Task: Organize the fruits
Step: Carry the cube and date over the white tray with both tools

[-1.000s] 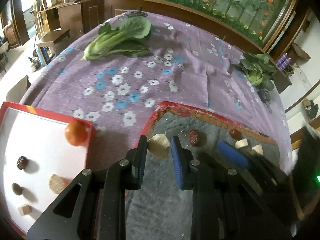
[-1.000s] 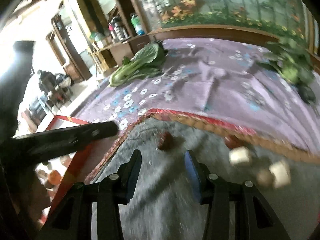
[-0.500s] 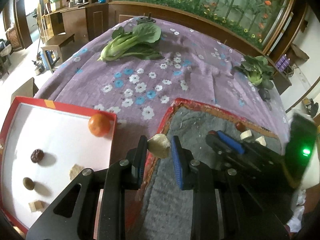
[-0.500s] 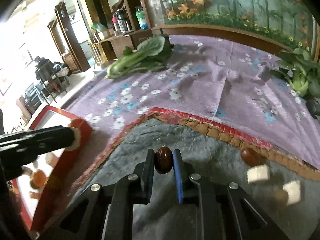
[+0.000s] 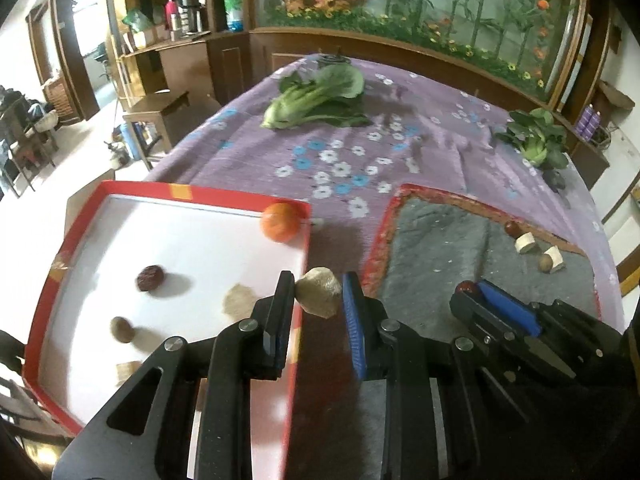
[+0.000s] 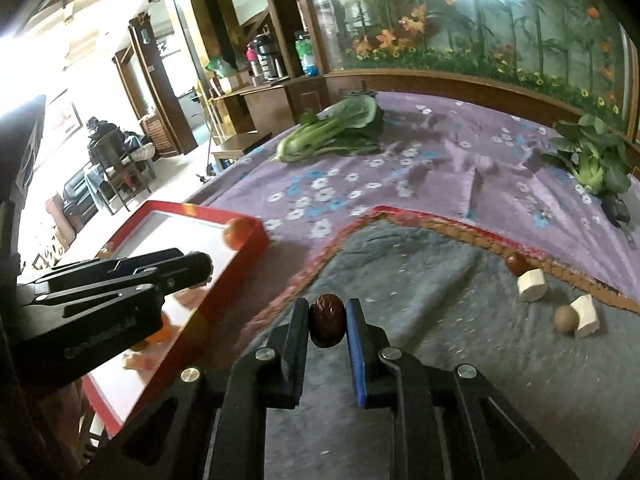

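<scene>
My left gripper [image 5: 318,294] is shut on a pale beige fruit slice [image 5: 320,291], held above the right rim of the red-rimmed white tray [image 5: 188,196]. The tray holds an orange [image 5: 280,222], a red date [image 5: 150,278], a brown nut [image 5: 121,329], a beige slice [image 5: 239,300] and a small cube [image 5: 127,372]. My right gripper [image 6: 328,320] is shut on a dark red date [image 6: 328,320] above the grey mat [image 6: 420,280]; it shows in the left wrist view [image 5: 472,294]. On the mat lie a date [image 6: 517,263], two white chunks [image 6: 531,285] and a nut [image 6: 566,319].
The table has a purple flowered cloth [image 5: 352,160]. A bok choy [image 5: 316,100] lies at the far middle and another green vegetable [image 5: 534,142] at the far right. A wooden stool [image 5: 154,110] and shelves stand left of the table.
Both grippers have moved left toward the tray. The right gripper closed on the red date and lifted it off the mat. The left keeps hold of its slice.
</scene>
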